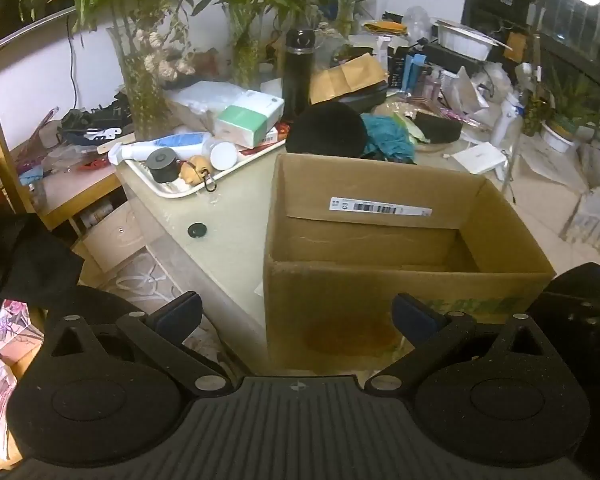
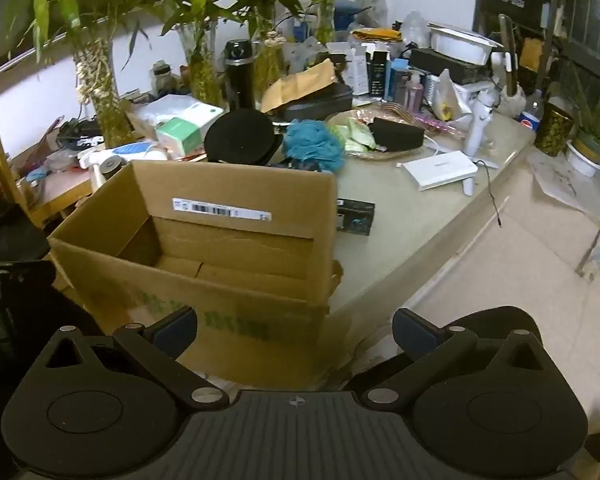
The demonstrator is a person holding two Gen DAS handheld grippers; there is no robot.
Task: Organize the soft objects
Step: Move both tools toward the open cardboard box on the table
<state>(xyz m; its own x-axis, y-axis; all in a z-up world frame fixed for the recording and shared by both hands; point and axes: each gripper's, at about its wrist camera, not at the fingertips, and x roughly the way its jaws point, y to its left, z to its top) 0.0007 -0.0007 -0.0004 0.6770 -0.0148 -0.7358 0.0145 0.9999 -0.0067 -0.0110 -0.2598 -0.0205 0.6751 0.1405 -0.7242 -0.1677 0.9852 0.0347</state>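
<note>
Cluttered tabletop [image 1: 236,200] held an empty cardboard box [image 1: 380,248] near its front edge, apparently ready for the black hat [image 1: 326,128] and teal pouf [image 1: 388,136] behind it, while left gripper [image 1: 298,312] and right gripper [image 2: 296,328] hovered spread wide, empty.

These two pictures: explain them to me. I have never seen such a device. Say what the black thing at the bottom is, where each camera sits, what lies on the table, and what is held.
The black thing is a hand-held gripper; a person carries one in each hand, each with a camera looking along its jaws. One picture is from the left gripper, the other from the right gripper. Both stand wide open and hold nothing. On the table stands an open, empty cardboard box. Behind it lie a black hat and a blue-green fluffy cloth, and to the left a tray of bottles.
</note>
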